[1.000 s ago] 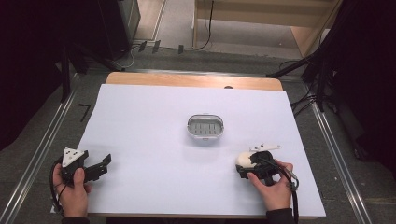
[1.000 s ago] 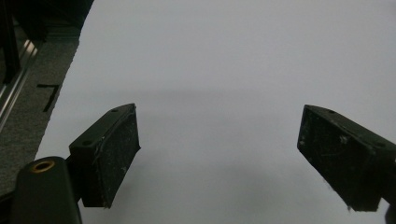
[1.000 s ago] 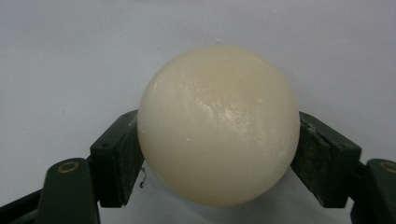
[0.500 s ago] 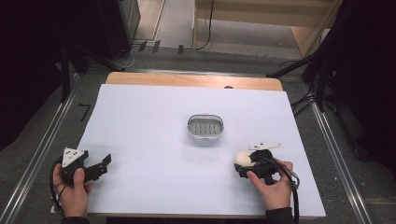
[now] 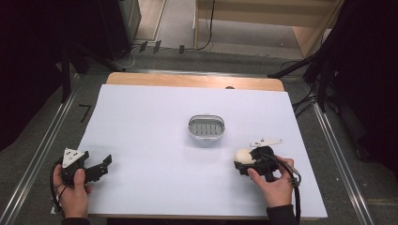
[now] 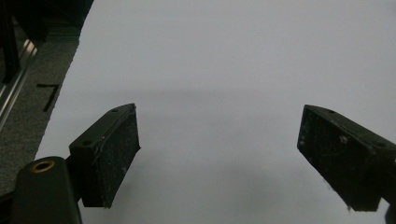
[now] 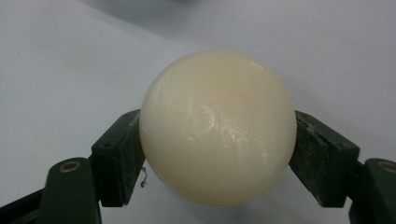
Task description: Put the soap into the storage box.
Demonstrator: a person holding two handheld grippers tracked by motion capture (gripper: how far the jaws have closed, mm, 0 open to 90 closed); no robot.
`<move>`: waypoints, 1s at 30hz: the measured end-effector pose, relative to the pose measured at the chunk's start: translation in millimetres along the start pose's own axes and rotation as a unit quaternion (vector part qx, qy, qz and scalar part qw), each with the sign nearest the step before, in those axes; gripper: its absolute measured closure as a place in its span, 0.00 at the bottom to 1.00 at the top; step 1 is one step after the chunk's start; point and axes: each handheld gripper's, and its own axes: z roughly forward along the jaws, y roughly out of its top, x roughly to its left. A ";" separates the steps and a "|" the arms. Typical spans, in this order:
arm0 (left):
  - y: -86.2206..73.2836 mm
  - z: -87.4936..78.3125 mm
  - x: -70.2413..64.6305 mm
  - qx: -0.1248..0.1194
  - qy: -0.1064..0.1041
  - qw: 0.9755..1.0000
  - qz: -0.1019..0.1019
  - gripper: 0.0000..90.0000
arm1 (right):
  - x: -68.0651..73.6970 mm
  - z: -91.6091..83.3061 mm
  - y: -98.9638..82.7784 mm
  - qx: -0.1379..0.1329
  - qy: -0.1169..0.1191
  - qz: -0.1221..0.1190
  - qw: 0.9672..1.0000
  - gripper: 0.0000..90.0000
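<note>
The right gripper [image 5: 246, 161] sits low over the near right part of the worktop [image 5: 155, 122], its fingers [image 7: 116, 158] pinching a cream-white ball [image 7: 217, 126] from both sides; in the right gripper view each pad presses flat against the ball's widest part, and the ball bulges well above and in front of them. In the high view the ball [image 5: 244, 155] shows at the gripper's left end, pointing toward the middle of the worktop, with the person's right hand [image 5: 274, 185] wrapped around the handle behind it, near the front edge. A small grey dish [image 5: 206, 127] with a slotted floor stands near the centre, up and to the left of the ball and apart from it, with bare white surface between the two. The left gripper [image 5: 101, 166] rests at the near left corner in the person's left hand [image 5: 72, 190], close to the left and front edges; its fingers [image 6: 109, 158] are spread wide with nothing between them, and the left gripper view looks along them over plain white surface with the worktop's left edge and grey floor at that view's left. The broad stretch between the two grippers is bare, as is the far half of the worktop up to its wooden back edge [image 5: 195, 81]. Metal rails [image 5: 44, 145] run along both sides just outside the white surface.
</note>
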 end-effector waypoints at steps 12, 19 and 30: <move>0.0 0.0 0.1 -0.001 -0.001 1.000 -0.001 0.15 | 5.1 0.8 12.0 0.000 0.013 -0.007 1.000 0.29; 0.0 0.1 0.1 0.000 -0.001 1.000 -0.001 0.15 | 8.8 1.8 17.9 -0.001 0.016 -0.013 1.000 0.29; 0.0 0.0 0.4 0.000 -0.001 1.000 -0.002 0.15 | 16.0 3.3 28.2 -0.003 0.015 -0.022 1.000 0.29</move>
